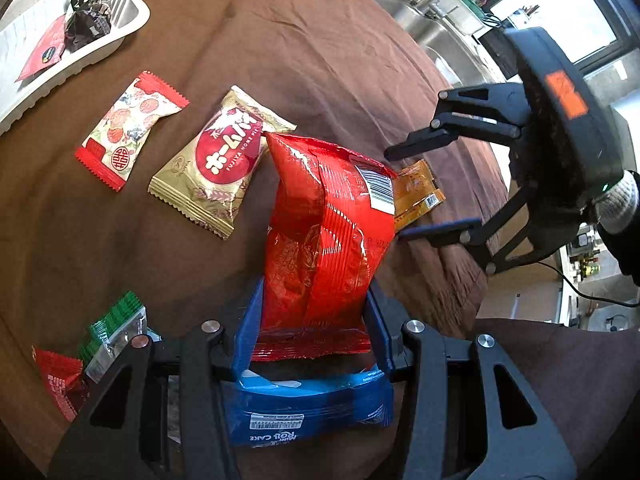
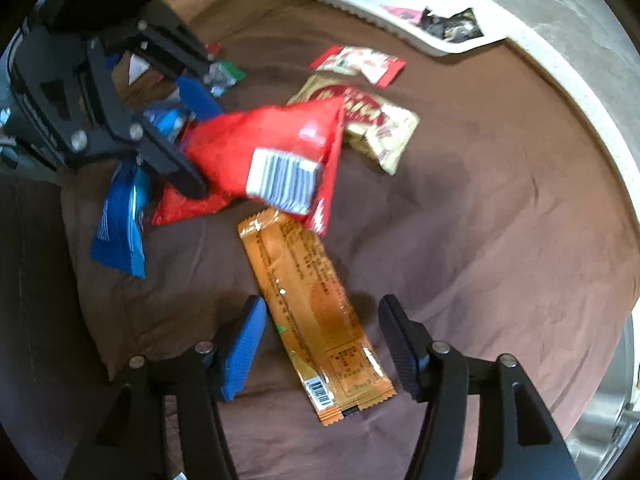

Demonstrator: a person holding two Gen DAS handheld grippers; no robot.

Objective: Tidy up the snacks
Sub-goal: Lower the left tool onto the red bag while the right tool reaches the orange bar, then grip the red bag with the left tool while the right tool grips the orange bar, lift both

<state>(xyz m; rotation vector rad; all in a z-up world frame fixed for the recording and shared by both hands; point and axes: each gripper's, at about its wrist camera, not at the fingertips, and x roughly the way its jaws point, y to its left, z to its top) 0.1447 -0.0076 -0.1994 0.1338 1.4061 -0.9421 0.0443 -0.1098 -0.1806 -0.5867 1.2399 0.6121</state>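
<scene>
A brown cloth (image 1: 328, 60) covers the table, with a white tray (image 1: 132, 20) at its far edge holding 2 packets. The left gripper (image 1: 312, 320) clamps a red snack bag (image 1: 328, 232) by its lower end, lifted above a blue roll-cake packet (image 1: 308, 404). The right gripper (image 2: 320, 344) hangs with its jaws spread, straddling an orange bar wrapper (image 2: 308, 312) lying flat on the cloth. A gold pie packet (image 1: 224, 160) lies beside the red bag.
</scene>
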